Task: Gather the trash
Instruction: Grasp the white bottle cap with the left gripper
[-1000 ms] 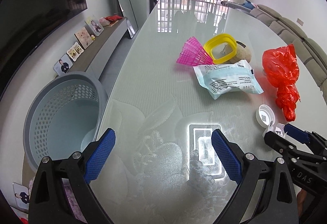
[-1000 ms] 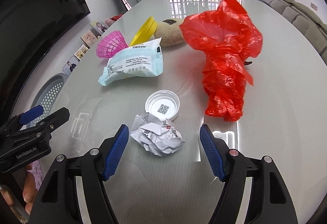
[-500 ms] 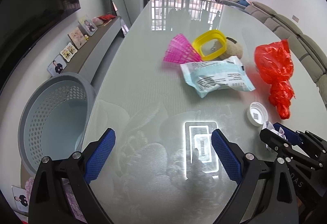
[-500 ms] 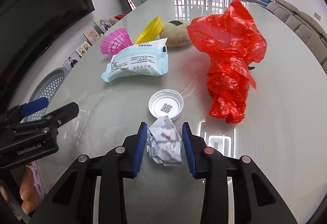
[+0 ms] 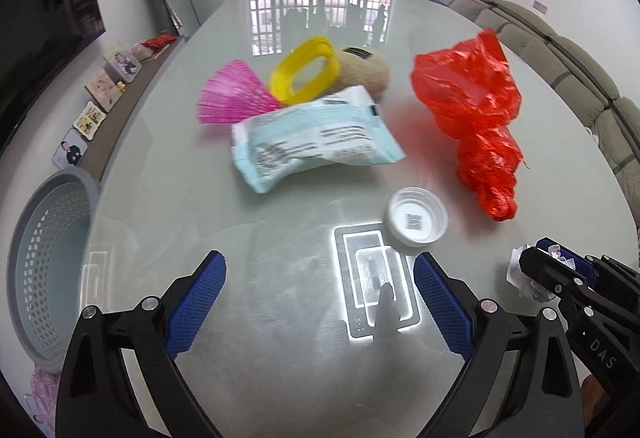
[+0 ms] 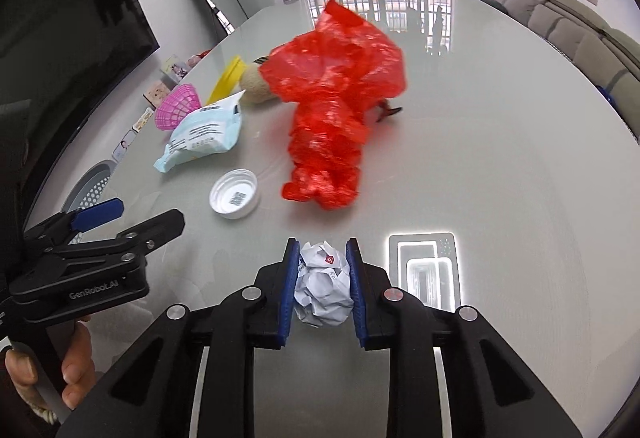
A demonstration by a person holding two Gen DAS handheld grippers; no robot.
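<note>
The glass table (image 5: 168, 174) is lying broad and pale, its long left edge curving past a grey perforated laundry basket (image 5: 44, 270) that is standing on the floor just beyond that edge. Between the basket-side edge and the clutter, the near part of the table is offering open, bare glass, with only ceiling-light reflections shining on it. Past the red plastic bag (image 6: 336, 110), away from the basket, the glass is also running clear toward the sofa (image 6: 580, 26) beyond the far edge.

The right gripper (image 6: 323, 278) is pinching a crumpled paper ball (image 6: 322, 284) between its blue pads; its jaws have just been closing and are now standing narrow, pressing the ball on both sides. The ball is sitting low over the table's near part, well away from the basket. The left gripper (image 5: 320, 294) is hanging with its jaws spread wide over bare glass, nothing between them, nearer the basket than the right one is.

Between the paper ball and the basket, the left gripper itself is standing in the way. Farther up the table, a white bottle cap (image 6: 235, 193) is lying just beside the red bag, and a pale blue wipes packet (image 5: 312, 142), a pink shuttlecock (image 5: 236, 98), a yellow ring-shaped lid (image 5: 306, 72) and a tan plush thing (image 5: 368, 72) are crowding together.
</note>
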